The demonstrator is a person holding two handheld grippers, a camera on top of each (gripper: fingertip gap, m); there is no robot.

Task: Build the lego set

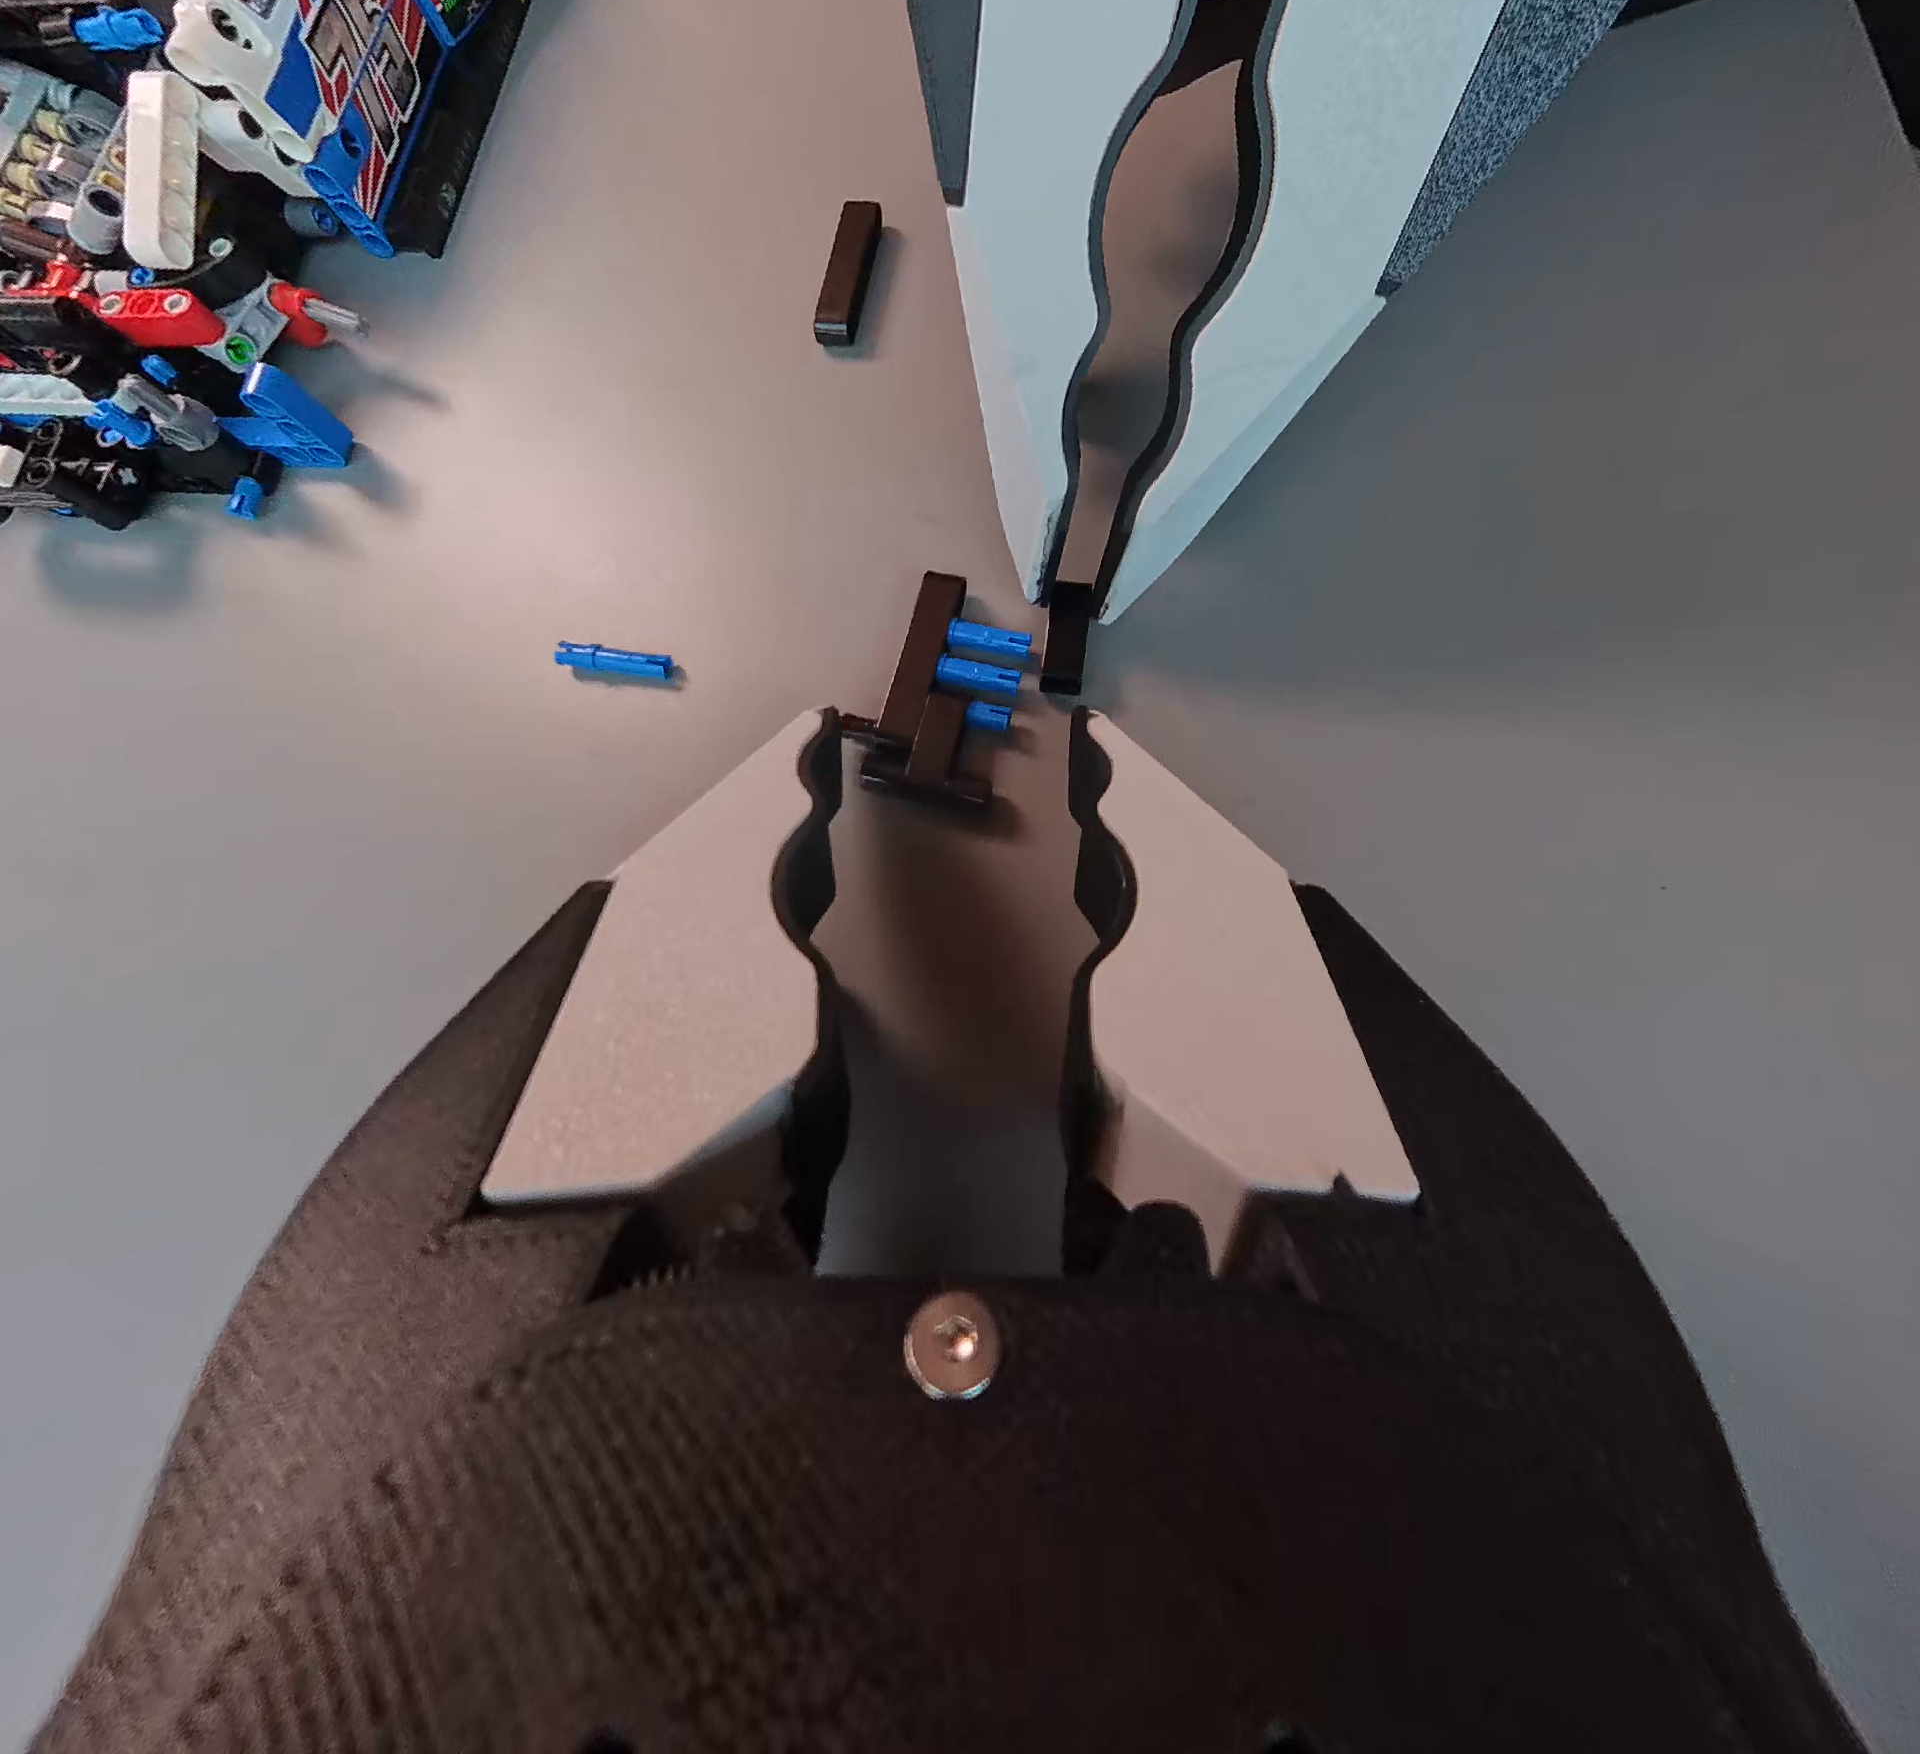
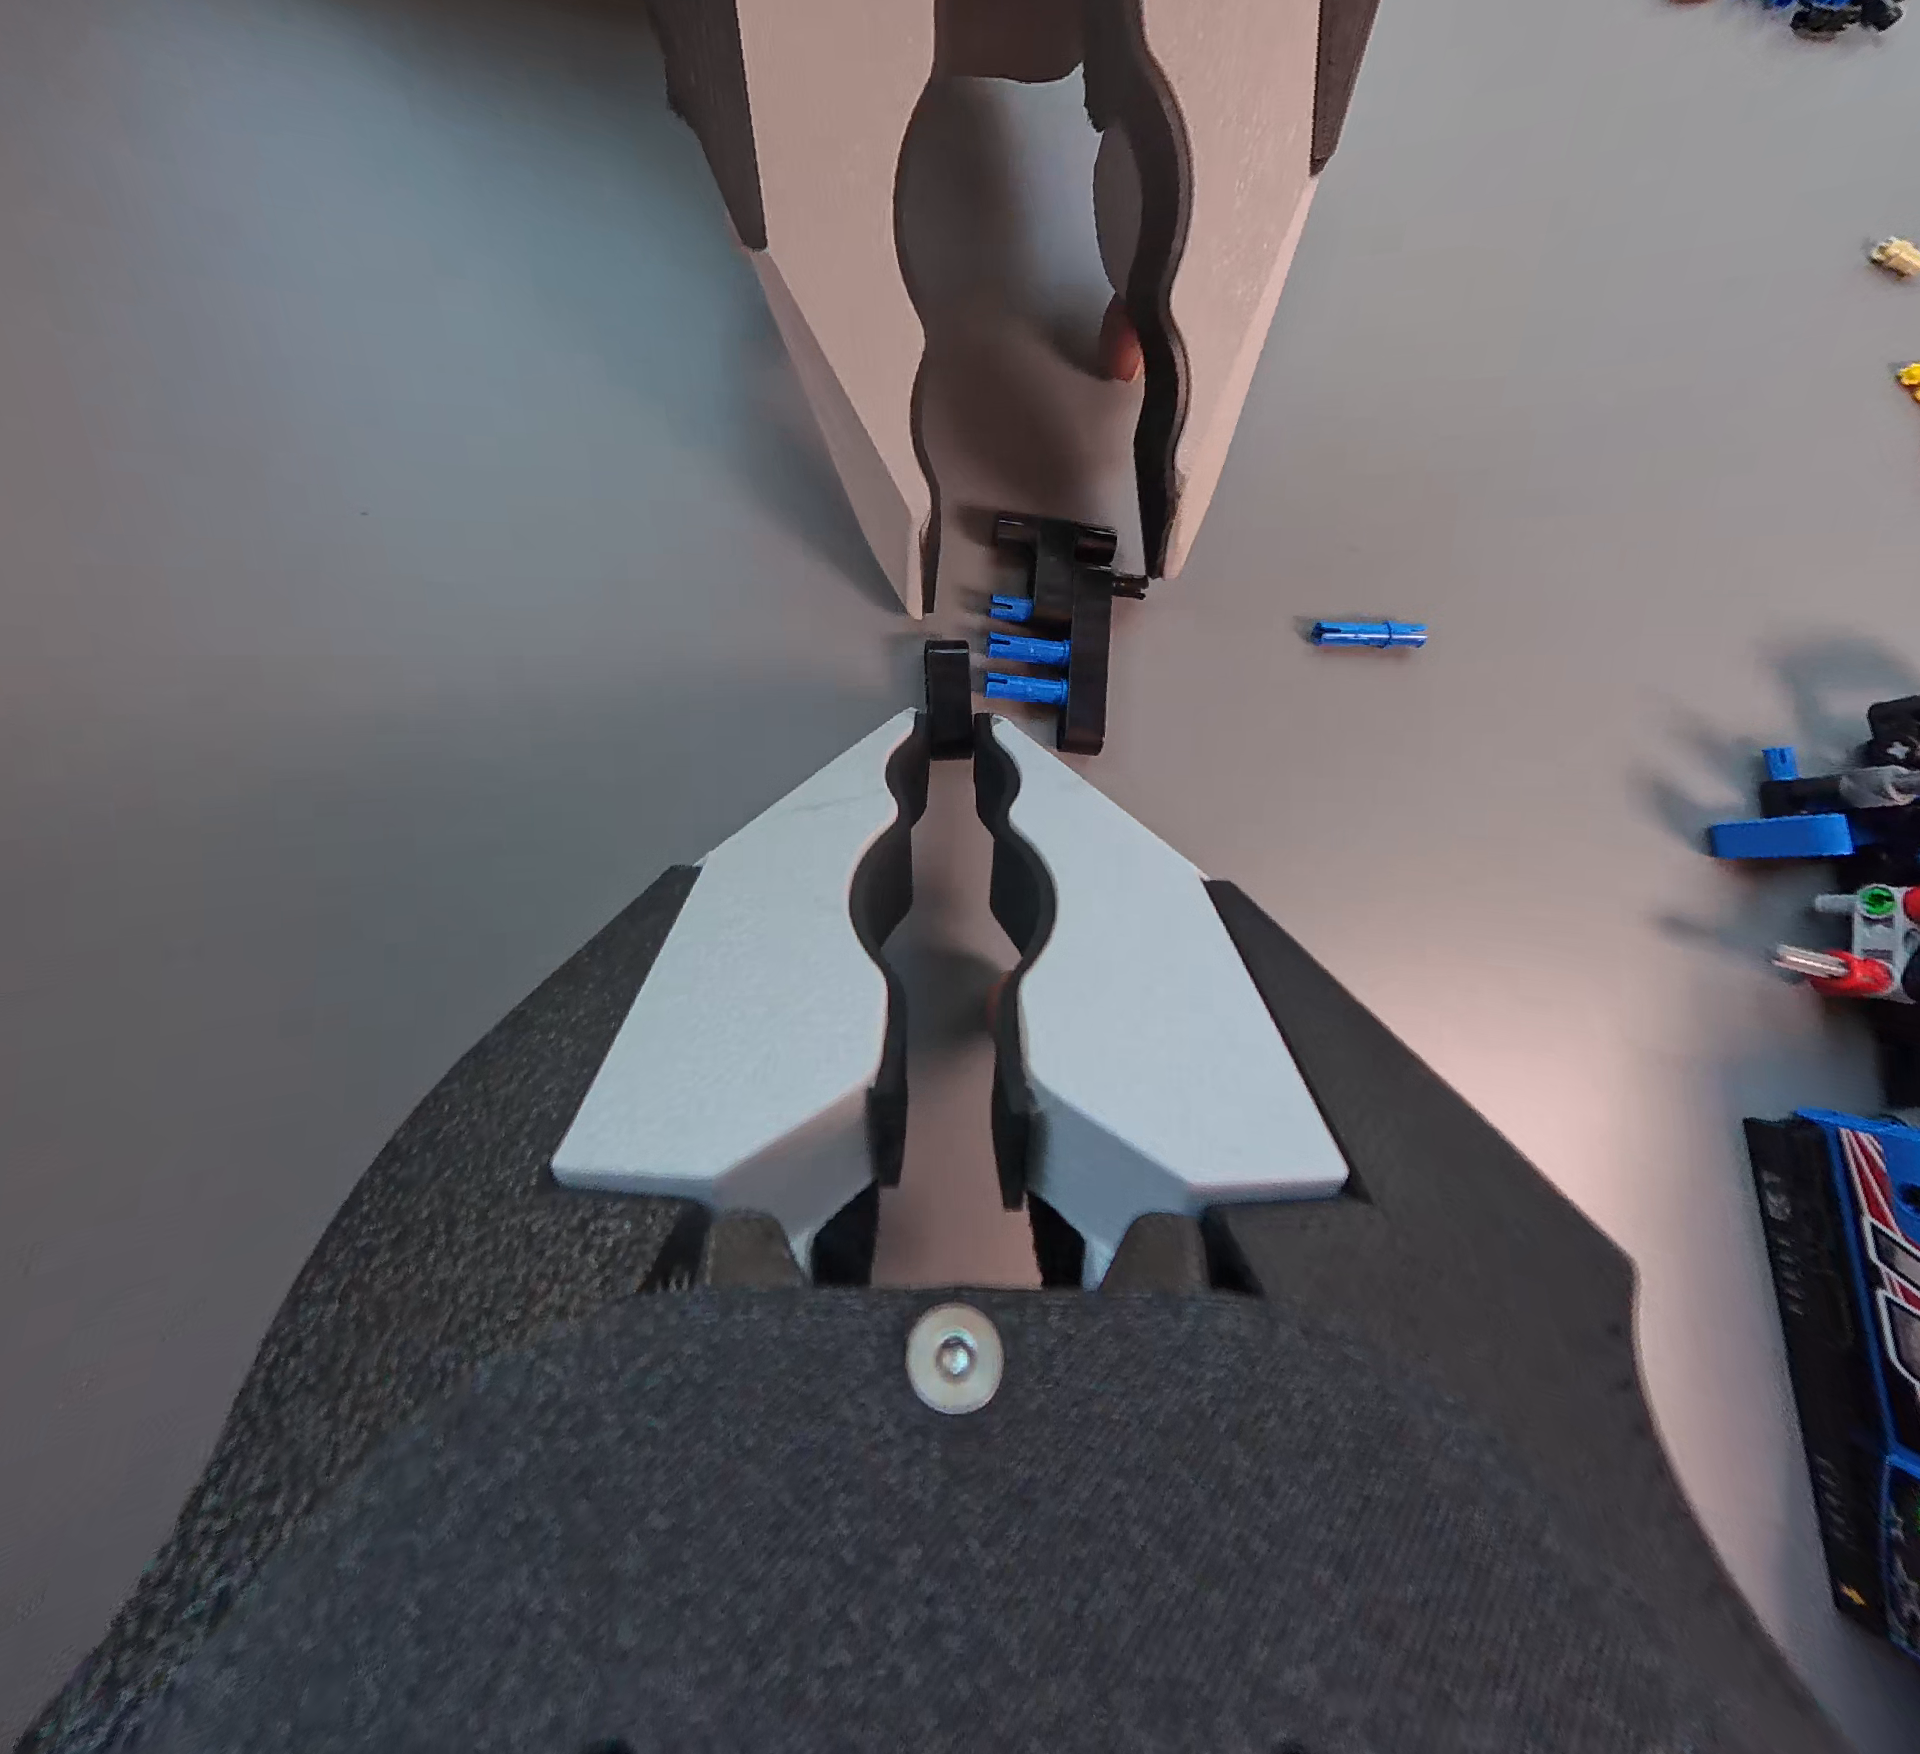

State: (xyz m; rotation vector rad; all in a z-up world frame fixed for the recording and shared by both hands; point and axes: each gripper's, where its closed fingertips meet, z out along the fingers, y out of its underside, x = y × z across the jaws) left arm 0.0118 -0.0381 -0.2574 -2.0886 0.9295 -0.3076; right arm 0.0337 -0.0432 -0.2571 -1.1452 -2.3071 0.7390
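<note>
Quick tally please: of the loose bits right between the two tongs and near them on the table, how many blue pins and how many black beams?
Blue pins plugged into the black assembly: 3
Loose blue pin on the table: 1
Loose black beam lying apart: 1
Short black beam held in the right tongs: 1
Total: 6, plus the assembly itself, in front of the open left tongs.

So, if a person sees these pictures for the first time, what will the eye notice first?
First, the two claws meeting tip to tip at the middle of the grey table: the right claw pinches a small black beam, and the open left claw flanks a black assembly with three blue pins. Next, the colourful half-built model at the table's edge, and one loose blue pin lying alone.
</note>
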